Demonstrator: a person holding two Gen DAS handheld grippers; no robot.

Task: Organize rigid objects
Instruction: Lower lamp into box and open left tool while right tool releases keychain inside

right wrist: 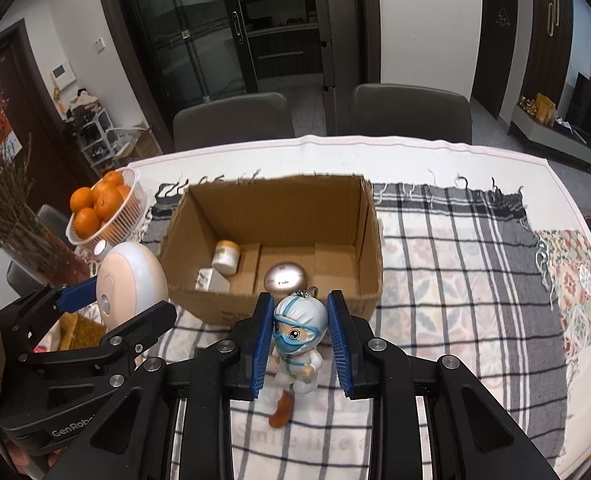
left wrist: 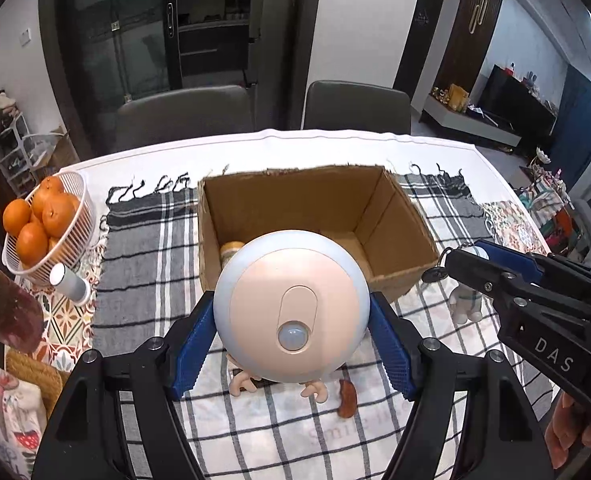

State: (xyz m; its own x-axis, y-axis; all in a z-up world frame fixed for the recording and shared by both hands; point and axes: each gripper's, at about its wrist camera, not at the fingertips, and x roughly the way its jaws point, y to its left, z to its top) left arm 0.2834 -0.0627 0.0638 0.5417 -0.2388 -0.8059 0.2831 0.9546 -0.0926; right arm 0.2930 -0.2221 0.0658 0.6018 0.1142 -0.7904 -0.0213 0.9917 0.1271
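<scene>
My left gripper (left wrist: pixel 291 316) is shut on a round white and peach sensor night light (left wrist: pixel 291 304), held above the cloth just in front of the open cardboard box (left wrist: pixel 399 220). The light also shows in the right wrist view (right wrist: pixel 129 284). My right gripper (right wrist: pixel 299 336) stands open around a small figurine in a white suit and blue goggles (right wrist: pixel 297 340), whose keyring points toward the box (right wrist: pixel 369 240). The pads do not visibly press it. The box holds a small jar (right wrist: pixel 226 257), a white carton (right wrist: pixel 212 281) and a silver egg-shaped item (right wrist: pixel 285 276).
A white basket of oranges (left wrist: pixel 45 220) and a small white bottle (left wrist: pixel 69 283) stand at the left. A doll's feet (left wrist: pixel 279 390) and a brown piece (left wrist: pixel 347 398) lie under the light. Dried flowers (right wrist: pixel 3 184) rise at far left. Two chairs (left wrist: pixel 357 106) stand behind the table.
</scene>
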